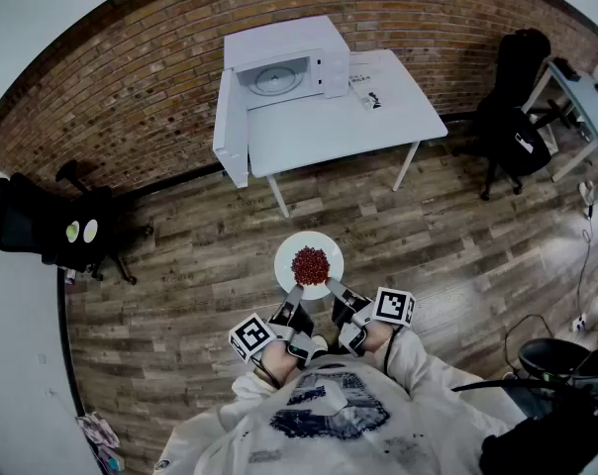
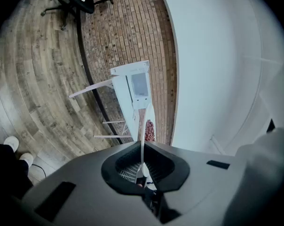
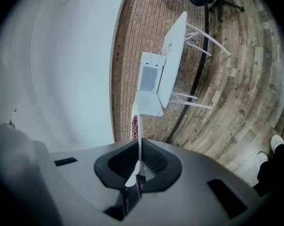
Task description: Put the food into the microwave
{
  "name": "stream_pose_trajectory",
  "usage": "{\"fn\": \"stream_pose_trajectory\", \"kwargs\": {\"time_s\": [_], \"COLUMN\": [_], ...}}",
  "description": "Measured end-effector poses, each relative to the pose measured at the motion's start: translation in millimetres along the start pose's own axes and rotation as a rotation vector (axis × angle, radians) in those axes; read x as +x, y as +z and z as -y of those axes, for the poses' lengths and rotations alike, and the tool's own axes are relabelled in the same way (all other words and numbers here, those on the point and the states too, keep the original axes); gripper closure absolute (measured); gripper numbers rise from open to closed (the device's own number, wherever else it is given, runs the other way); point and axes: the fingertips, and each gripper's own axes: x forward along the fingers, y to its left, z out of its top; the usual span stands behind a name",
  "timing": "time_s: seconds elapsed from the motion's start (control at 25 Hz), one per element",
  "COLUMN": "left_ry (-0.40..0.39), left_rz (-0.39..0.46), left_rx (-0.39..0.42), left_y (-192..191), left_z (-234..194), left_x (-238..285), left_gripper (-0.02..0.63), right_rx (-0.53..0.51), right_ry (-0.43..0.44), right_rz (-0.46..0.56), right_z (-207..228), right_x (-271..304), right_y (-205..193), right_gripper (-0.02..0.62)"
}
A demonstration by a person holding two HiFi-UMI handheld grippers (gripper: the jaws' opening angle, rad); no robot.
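I have the plate pinched by its near rim on both sides. The left hand-held gripper is closed on the edge, and so is the right hand-held gripper. The heap of red food sits in the middle of the plate, well short of the microwave and out over the wood floor in front of it. The microwave stands on the white tabletop, and its door hangs open to the left of its cavity. My worry is the thin grip. If either wrist dips on the way to the microwave, the plate could tilt and spill. Drifting toward the door side, the rim could clip the door.
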Motion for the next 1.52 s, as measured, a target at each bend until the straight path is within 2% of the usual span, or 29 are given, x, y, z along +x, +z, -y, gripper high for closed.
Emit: {"fn": "stream_pose_trajectory", "kwargs": {"time_s": [0.12, 0.4, 0.56, 0.64, 0.72, 0.88, 1.0, 1.16, 1.36, 1.52], "left_ry": [-0.005, -0.049, -0.013, 0.007, 0.001, -0.02, -0.029, 0.028, -0.043, -0.017], "left_rz": [-0.001, 0.014, 0.021, 0.027, 0.036, 0.043, 0.044, 0.04, 0.042, 0.027], "left_rx": [-0.002, -0.037, -0.009, 0.003, -0.002, -0.02, -0.024, 0.02, -0.027, -0.023], "left_y": [-3, -14, -24, -29, -34, -44, -48, -47, -41, -27], "left_z": [3, 13, 10, 9, 12, 14, 18, 10, 14, 5], "left_x": [4, 23, 35, 41, 48, 59, 66, 74, 92, 108], "left_gripper": [0.588, 0.588, 0.588, 0.588, 0.588, 0.588, 0.588, 0.588, 0.588, 0.588], "right_rx": [-0.05, -0.024, 0.004, -0.025, -0.041, 0.007, -0.032, -0.02, -0.009, -0.002], "right_ry": [0.0, -0.005, 0.016, 0.01, 0.003, 0.021, 0.017, 0.016, 0.025, 0.004], "right_rz": [-0.005, -0.011, -0.016, -0.021, -0.027, -0.032, -0.039, -0.035, -0.033, -0.028], "right_z": [-1, 4, 4, 10, 13, 12, 17, 20, 24, 28], "right_x": [-2, -11, -18, -24, -28, -34, -38, -38, -27, -12], "right_y": [7, 23, 37, 47, 55, 62, 71, 82, 91, 106], "right_gripper": [0.571, 0.571, 0.571, 0.571, 0.571, 0.571, 0.571, 0.571, 0.571, 0.571]}}
